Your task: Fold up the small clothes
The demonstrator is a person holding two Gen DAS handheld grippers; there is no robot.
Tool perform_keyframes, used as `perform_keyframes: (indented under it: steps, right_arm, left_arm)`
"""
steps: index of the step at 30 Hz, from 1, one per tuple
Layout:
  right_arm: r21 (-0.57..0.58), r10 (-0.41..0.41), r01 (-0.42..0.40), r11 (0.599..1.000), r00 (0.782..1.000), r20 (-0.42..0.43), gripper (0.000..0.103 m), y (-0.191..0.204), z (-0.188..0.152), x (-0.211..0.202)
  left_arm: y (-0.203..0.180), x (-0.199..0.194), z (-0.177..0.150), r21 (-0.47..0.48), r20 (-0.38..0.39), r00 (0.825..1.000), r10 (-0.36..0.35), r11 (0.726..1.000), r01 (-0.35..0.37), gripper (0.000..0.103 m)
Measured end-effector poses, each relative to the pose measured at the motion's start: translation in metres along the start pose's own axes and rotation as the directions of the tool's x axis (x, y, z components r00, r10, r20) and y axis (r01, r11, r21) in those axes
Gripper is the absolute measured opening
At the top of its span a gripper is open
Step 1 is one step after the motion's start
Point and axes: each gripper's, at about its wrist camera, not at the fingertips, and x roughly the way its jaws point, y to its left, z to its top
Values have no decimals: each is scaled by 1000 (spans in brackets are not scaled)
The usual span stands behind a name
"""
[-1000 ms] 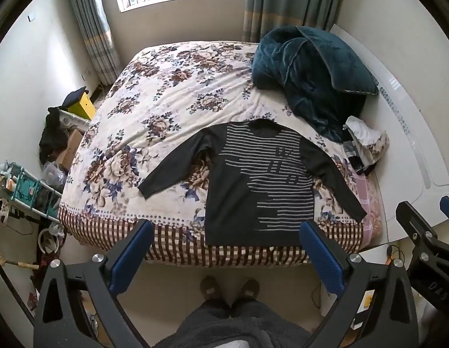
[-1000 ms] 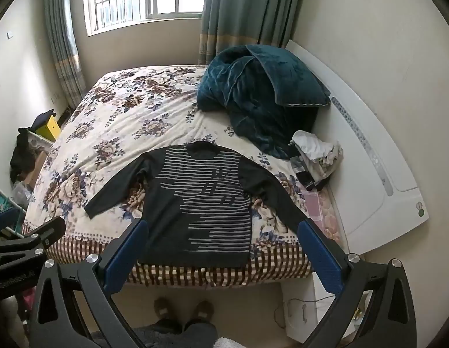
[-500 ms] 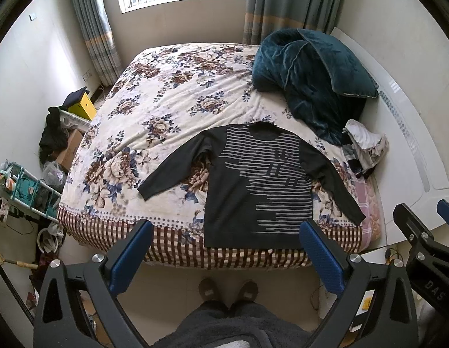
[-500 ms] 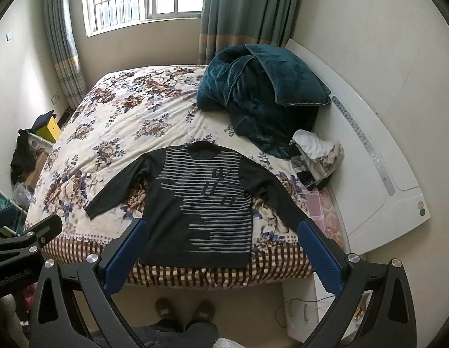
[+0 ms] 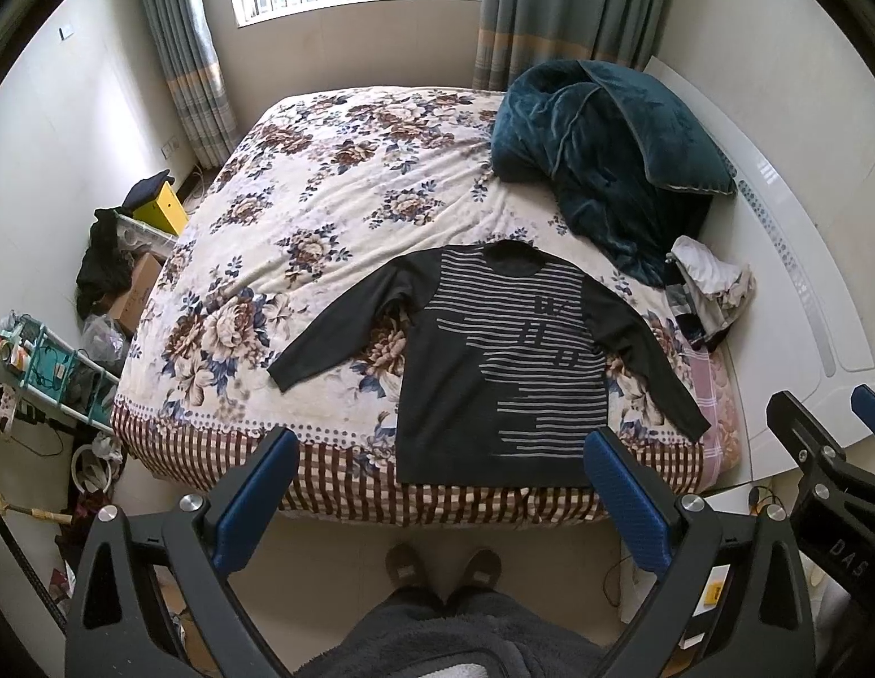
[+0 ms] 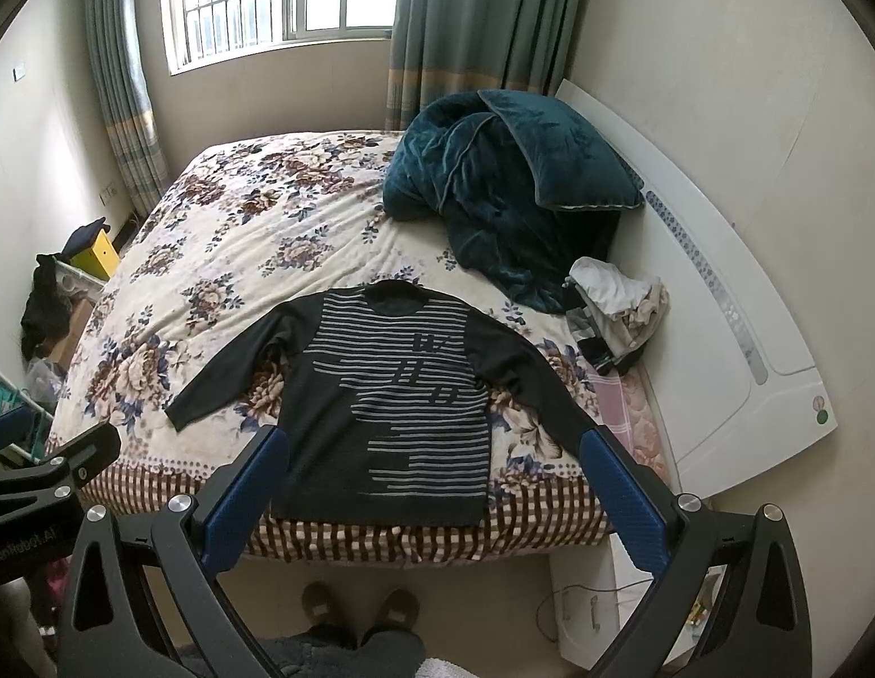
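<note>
A black long-sleeved top with grey stripes [image 5: 493,361] [image 6: 392,395] lies flat on the floral bed [image 5: 324,198] [image 6: 211,226], sleeves spread, hem at the near edge. My left gripper [image 5: 437,500] hovers open above the floor in front of the bed, holding nothing. My right gripper [image 6: 431,497] is also open and empty, held high before the bed's near edge. Each gripper shows at the edge of the other's view.
A teal blanket and pillow [image 5: 606,147] are heaped at the bed's far right, with a small pile of clothes [image 5: 708,288] beside the white headboard [image 6: 719,311]. Boxes and a rack [image 5: 53,361] crowd the floor on the left. A person's slippered feet [image 5: 443,565] stand below.
Both grippers have drifted slightly up and back, so the bed sits a little lower and smaller in view. The top has not moved.
</note>
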Motion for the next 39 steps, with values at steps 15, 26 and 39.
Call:
perform_keyframes:
  steps: [15,26,39]
  right_arm:
    - [1,1,-1,1000,1000,3,103,0,4,-2]
    - [7,5,-5,1000,1000,15,103,-8,22,-10]
    - [11,4,-5,1000,1000,31,103,-15,37,-21]
  left_arm:
    - [-2,-4,4,-3,9,1000,-2,1000,2,103]
    - [-3,-14,7,-5,29,1000,-1,1000,1,103]
    - [-4,-16,7,-6,34,999,-2,1000,2,103]
